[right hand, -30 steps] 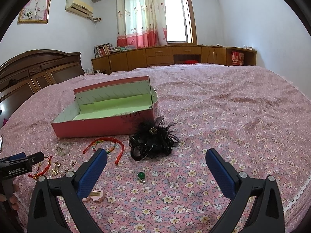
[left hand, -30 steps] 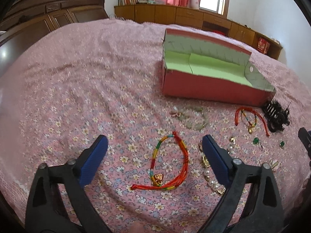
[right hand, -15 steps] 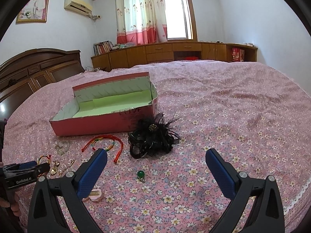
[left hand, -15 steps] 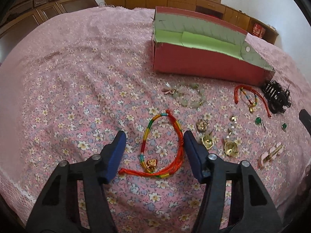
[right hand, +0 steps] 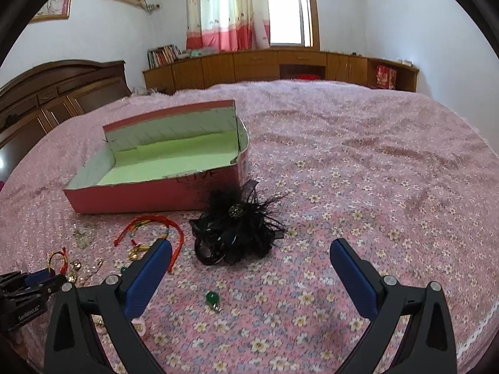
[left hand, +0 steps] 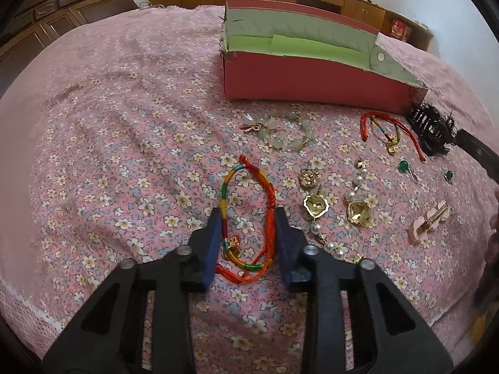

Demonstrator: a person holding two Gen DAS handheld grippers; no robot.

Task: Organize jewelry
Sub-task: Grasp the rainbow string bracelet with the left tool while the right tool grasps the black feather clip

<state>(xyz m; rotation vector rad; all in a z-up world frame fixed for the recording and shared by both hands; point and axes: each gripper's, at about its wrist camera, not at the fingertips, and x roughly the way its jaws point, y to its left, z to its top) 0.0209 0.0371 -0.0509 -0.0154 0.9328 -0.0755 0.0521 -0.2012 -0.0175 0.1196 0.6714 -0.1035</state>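
Jewelry lot, spread loose on a floral pink bedspread [left hand: 131, 131] in front of the open red box [left hand: 312, 81], which serves as landmark throughout and whose green-lined floor shows nothing inside yet. Item in hand: rainbow cord bracelet [left hand: 246, 218] with a small gold charm, lying well in front of the box's near wall, toward its left end. Left gripper [left hand: 248, 227] is angled steeply down over it; its jaws have just been closing and now stand narrow with the bracelet's loop between them, the blue pads touching the cords on either side (whether they truly pinch yet is hard to tell; the cord still lies on the bedspread). Step judged: first pick-up, with sorting barely begun. Next move calls for finishing the squeeze so both strands are caught, lifting clear without snagging the fabric, then carrying up and over the box's near wall. Right gripper [right hand: 246, 268] hangs above the bedspread before the box's right end, tilted gently downward, jaws spread wide and holding nothing. Other entries: black feather hair clip [right hand: 237, 227] just beside the box's right corner; second red cord bracelet [left hand: 386, 127], pale bead bracelet [left hand: 287, 131], gold pearl earrings [left hand: 336, 212] and green stud [right hand: 212, 297] nearer the viewer.
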